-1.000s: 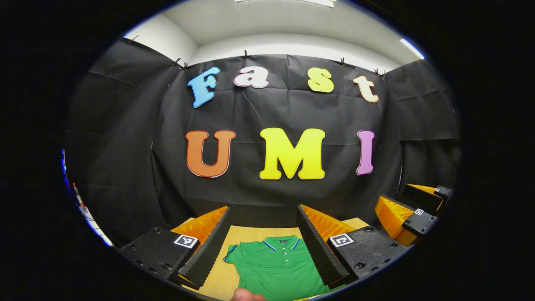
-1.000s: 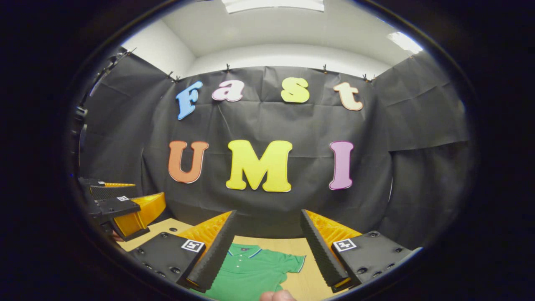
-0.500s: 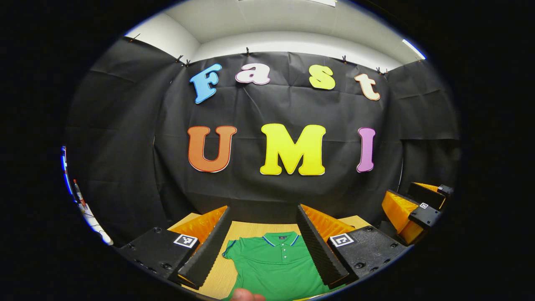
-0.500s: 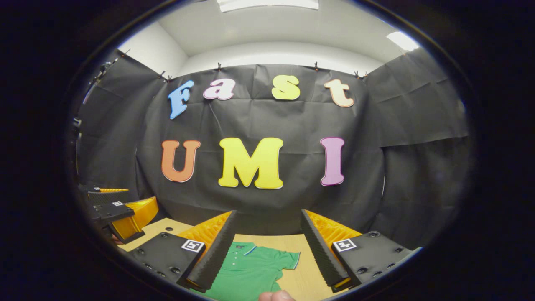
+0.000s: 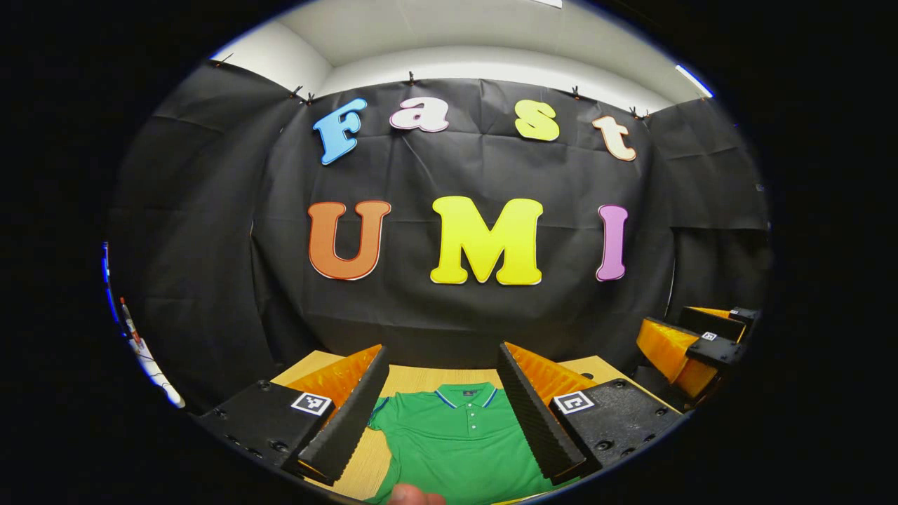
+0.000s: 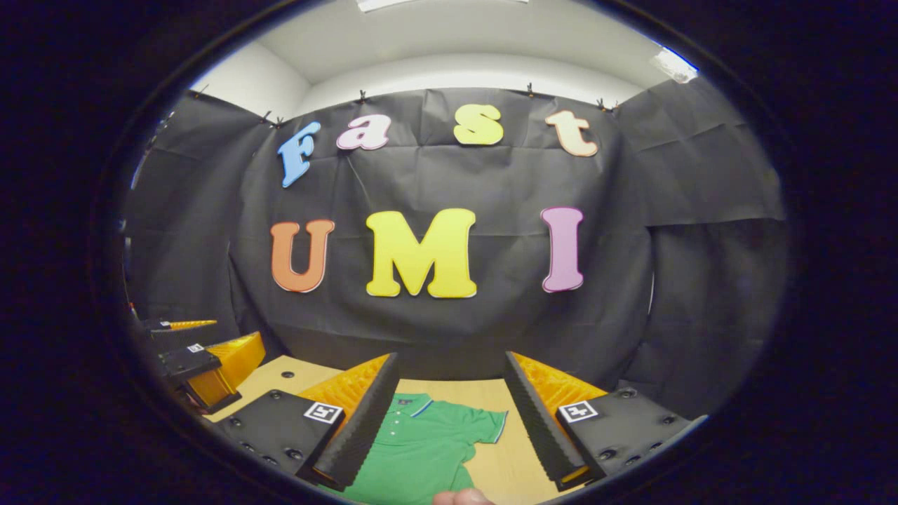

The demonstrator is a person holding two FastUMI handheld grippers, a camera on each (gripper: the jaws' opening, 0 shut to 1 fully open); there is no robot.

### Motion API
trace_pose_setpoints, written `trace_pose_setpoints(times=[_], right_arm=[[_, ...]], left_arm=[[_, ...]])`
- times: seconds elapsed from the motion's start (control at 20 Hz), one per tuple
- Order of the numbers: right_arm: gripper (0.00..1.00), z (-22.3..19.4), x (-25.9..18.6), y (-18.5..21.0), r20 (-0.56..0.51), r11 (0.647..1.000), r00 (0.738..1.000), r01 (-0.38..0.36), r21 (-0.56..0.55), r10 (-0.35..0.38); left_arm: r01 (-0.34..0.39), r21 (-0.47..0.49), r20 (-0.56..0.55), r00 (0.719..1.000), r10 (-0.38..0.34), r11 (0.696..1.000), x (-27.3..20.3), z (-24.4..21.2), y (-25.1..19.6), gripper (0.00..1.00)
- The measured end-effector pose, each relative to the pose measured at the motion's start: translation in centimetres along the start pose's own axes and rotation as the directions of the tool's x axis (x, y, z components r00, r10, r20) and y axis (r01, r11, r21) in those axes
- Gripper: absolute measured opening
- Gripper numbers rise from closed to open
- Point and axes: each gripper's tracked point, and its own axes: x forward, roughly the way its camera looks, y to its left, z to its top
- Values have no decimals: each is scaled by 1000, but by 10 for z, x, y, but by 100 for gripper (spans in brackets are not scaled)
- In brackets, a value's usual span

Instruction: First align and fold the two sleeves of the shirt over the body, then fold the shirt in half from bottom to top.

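- Lying flat on the wooden table point(image 5: 414, 375), the green polo shirt point(image 5: 459, 442) sits lower and nearer the booth's back wall in both views than a second ago; more bare wood shows beyond its collar, as both cameras have tipped down a little.
- Its long axis runs from the person toward that wall: the collar point(image 5: 461, 395) is the end closest to the wall, the hem runs out of sight at the near edge.
- Neither sleeve is folded: in the left gripper view one sleeve point(image 5: 377, 415) spreads out beside the shirt's body, and in the right gripper view the other point(image 6: 489, 423) does likewise.
- The left gripper point(image 5: 443, 414) hovers above the shirt, jaws spread wide, holding nothing.
- The right gripper point(image 6: 450, 421) hangs over the shirt's sleeve side, also gaping and empty.
- A fingertip point(image 5: 414, 495) peeks in at the shirt's near edge.
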Motion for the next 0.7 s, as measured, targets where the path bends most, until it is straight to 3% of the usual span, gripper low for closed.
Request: trace_pose_setpoints(times=[0.15,0.3,0.5,0.7], right_arm=[[95,-12,16,-14,-59,1000,998,-5,-3,4],[94,-46,36,-26,-187,999,981,-47,27,51],[96,-84,71,-58,-328,994,940,-73,86,97],[97,-123,120,-100,-456,991,887,-23,129,80]], left_arm=[[-7,-4,-25,1000,7,1000,6,-12,-3,99],[-32,4,-59,998,32,999,18,-26,1,99],[-79,-9,-112,991,78,997,30,-47,6,99],[-104,-22,-164,981,99,994,42,-63,-1,99]])
